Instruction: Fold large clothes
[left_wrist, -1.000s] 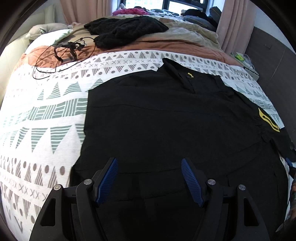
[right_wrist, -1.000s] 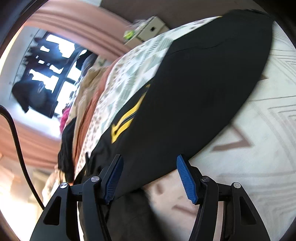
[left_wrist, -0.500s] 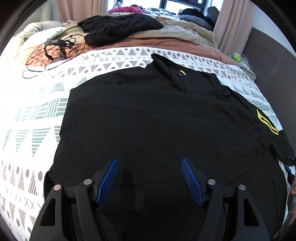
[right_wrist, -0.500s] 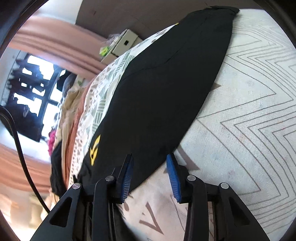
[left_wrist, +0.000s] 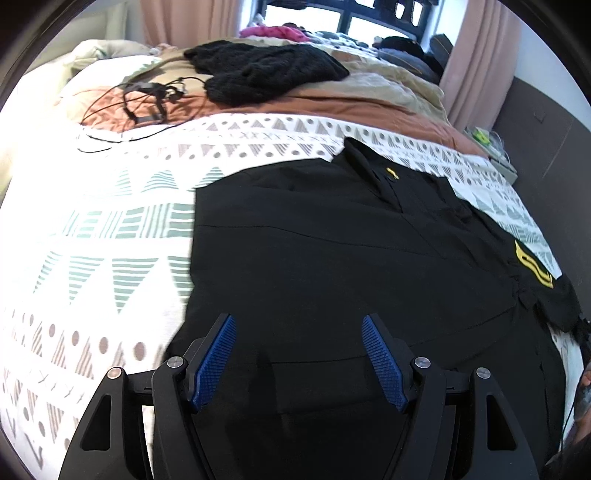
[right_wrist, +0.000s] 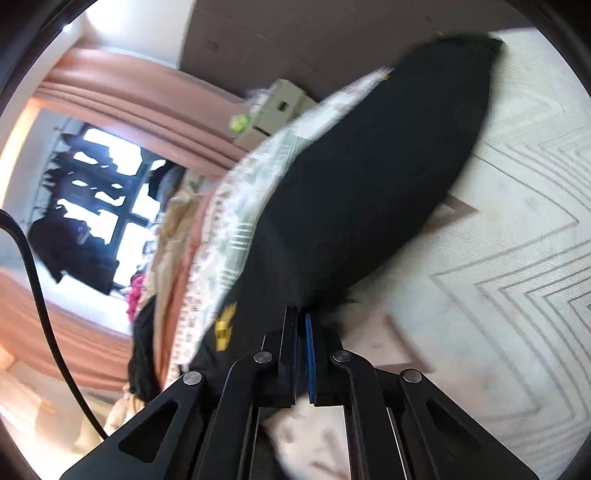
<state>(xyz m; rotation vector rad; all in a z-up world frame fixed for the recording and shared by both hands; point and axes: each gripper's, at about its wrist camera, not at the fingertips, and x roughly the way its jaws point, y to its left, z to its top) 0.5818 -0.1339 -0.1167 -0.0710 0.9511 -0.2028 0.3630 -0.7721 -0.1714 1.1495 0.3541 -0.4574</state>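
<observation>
Black shirt (left_wrist: 351, 266) is lying spread flat on the bed (left_wrist: 110, 229), no fold showing yet, so the task is barely starting. Right hand-held gripper (right_wrist: 301, 332) is sitting clamped on the shirt's edge by the yellow-logo sleeve (right_wrist: 223, 326). Left hand-held gripper (left_wrist: 299, 354) is hovering over the hem, jaws apart, gripping nothing. All folds remaining.

1. The large black fabric shirt (left_wrist: 332, 266), centre of the left wrist frame, carries a yellow striped emblem (left_wrist: 532, 264) at right.
2. The white bedspread with grey-green and brown triangles and dots (left_wrist: 103, 258) fills the left.
3. The black knitted garment (left_wrist: 266, 70) lies upper centre on rust-brown bedding (left_wrist: 354, 110).
4. The pink curtain (left_wrist: 476, 55) hangs upper right.
5. The gripper pads (left_wrist: 214, 358) are ribbed blue.
</observation>
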